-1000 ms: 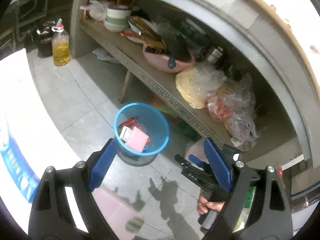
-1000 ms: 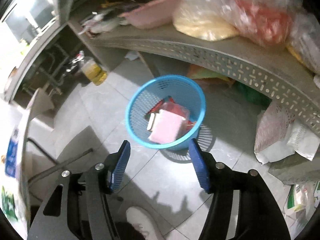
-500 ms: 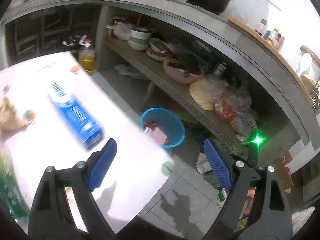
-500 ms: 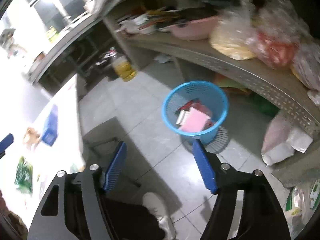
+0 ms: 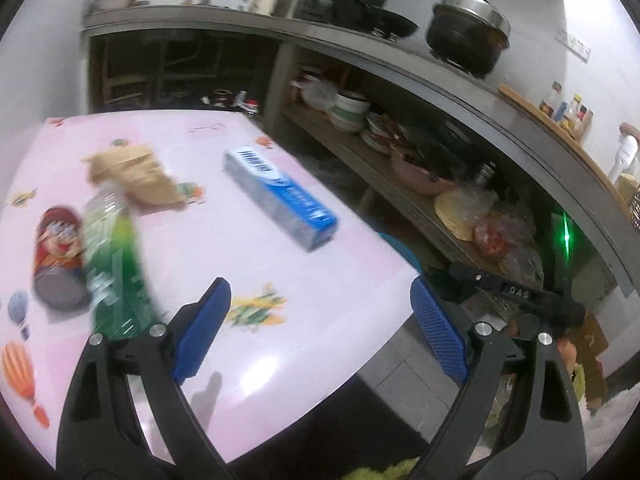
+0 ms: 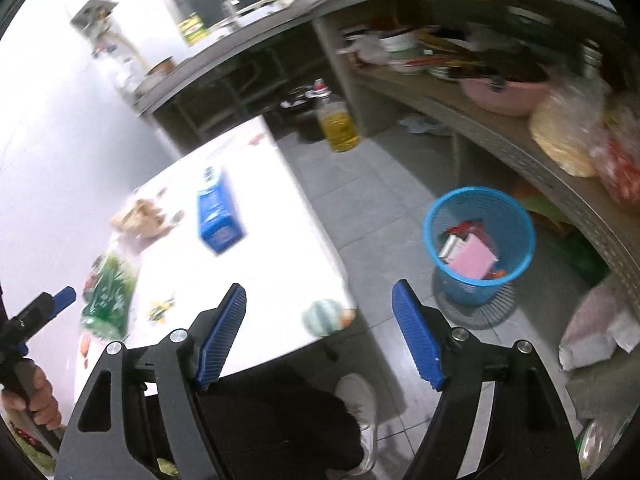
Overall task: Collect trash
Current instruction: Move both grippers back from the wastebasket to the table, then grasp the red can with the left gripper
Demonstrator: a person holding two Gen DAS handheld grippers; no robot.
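Observation:
Trash lies on the pink table [image 5: 260,264]: a blue carton [image 5: 280,196], a crumpled brown paper [image 5: 132,172], a green plastic bottle [image 5: 114,264] and a round can [image 5: 56,256]. My left gripper [image 5: 320,292] hangs open over the table's near corner, holding nothing. The right wrist view shows the same carton [image 6: 218,212], paper [image 6: 140,216] and bottle [image 6: 108,296]. On the floor to the right, a blue mesh basket [image 6: 480,240] holds a pink pack and other scraps. My right gripper [image 6: 320,292] is beside the table edge, its jaws opening with nothing between them.
A low shelf [image 6: 500,136] crowded with bowls, a pink basin and plastic bags runs along the right. An oil bottle [image 6: 338,128] stands on the tiled floor. A black pot [image 5: 468,36] sits on the counter above. The person's dark leg and white shoe [image 6: 360,400] are below the right gripper.
Both views have swung from the basket on the floor up and left to the table. The left gripper now hangs over the tabletop. The right jaws have spread wider.

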